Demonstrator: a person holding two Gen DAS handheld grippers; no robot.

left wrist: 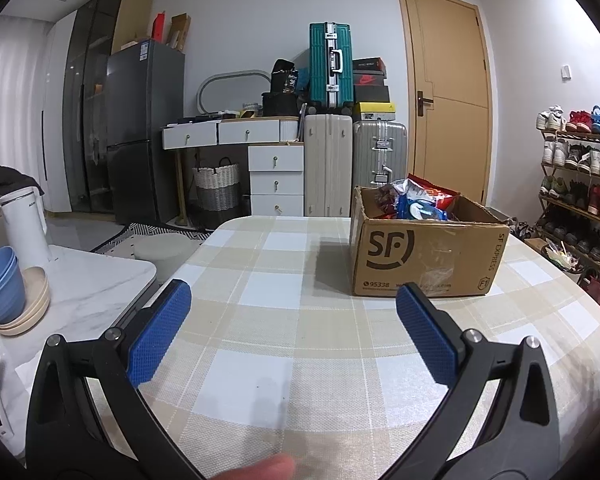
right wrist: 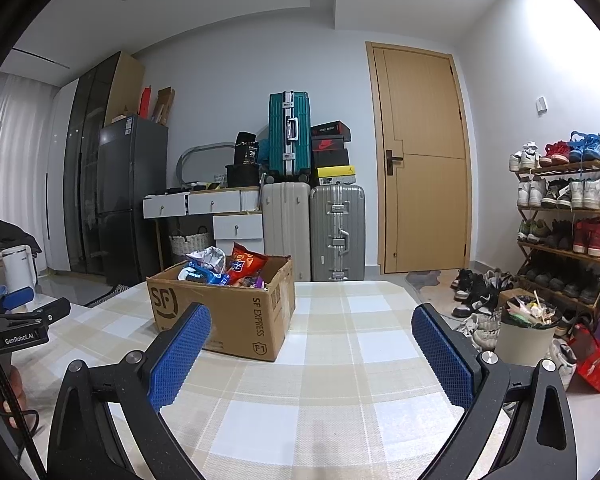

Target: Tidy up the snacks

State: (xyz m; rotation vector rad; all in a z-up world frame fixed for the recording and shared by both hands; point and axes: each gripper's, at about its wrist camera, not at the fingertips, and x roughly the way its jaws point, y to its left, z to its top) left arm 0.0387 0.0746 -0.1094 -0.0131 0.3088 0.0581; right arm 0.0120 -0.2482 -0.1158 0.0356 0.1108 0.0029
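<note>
My left gripper (left wrist: 292, 312) hangs over the checked tablecloth (left wrist: 260, 360) with its blue pads (left wrist: 160, 332) spread wide and nothing between them. My right gripper (right wrist: 311, 344) is likewise spread apart and empty above the same cloth. The cardboard SF Express box (left wrist: 424, 256) stands on the table ahead, to the right of centre in the left wrist view and to the left of centre in the right wrist view, clear of both grippers. Snack bags sit inside it, rising above the rim: a red chip bag (right wrist: 246, 262), a blue packet (right wrist: 202, 276) and a silvery one (right wrist: 212, 258). To my left, on a white marble-look surface (left wrist: 96, 292), blue bowls (left wrist: 0, 284) are stacked on beige plates (left wrist: 34, 304) beside a white kettle (left wrist: 24, 224). A fingertip (left wrist: 268, 470) shows at the bottom edge of the left view.
</note>
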